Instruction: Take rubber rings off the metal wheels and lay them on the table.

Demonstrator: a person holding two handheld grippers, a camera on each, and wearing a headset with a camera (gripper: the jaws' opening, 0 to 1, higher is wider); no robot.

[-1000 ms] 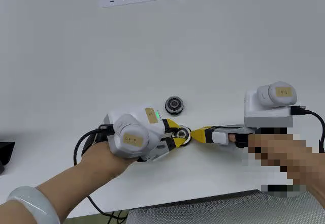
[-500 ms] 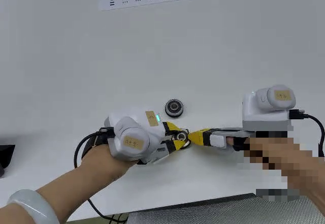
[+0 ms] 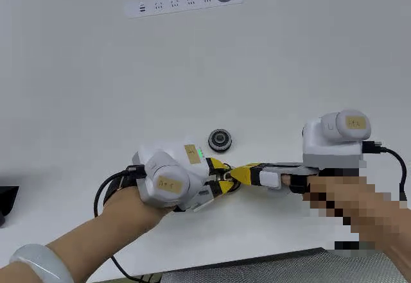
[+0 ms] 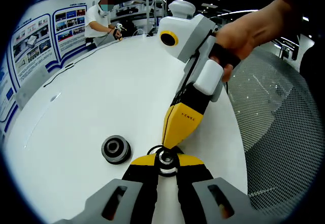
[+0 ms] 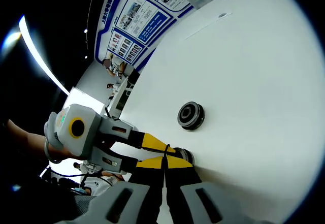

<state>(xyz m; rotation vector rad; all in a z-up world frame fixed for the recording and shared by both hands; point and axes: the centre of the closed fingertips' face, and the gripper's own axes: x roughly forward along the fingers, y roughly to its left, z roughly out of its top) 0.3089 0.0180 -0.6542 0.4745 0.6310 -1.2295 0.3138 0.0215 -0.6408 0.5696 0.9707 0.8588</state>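
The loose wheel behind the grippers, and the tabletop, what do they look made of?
Wheel: grey metal hub with a slight glint; the dull black outer band is probably rubber. Tabletop: smooth matte white, perhaps laminate or paint; hard to tell.

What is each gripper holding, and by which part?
Left gripper clamps a metal wheel by its sides; right gripper seems to pinch its rubber ring at the edge.

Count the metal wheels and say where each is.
2. The loose wheel lies on the table; the held wheel sits in the left gripper, the right gripper at its rim.
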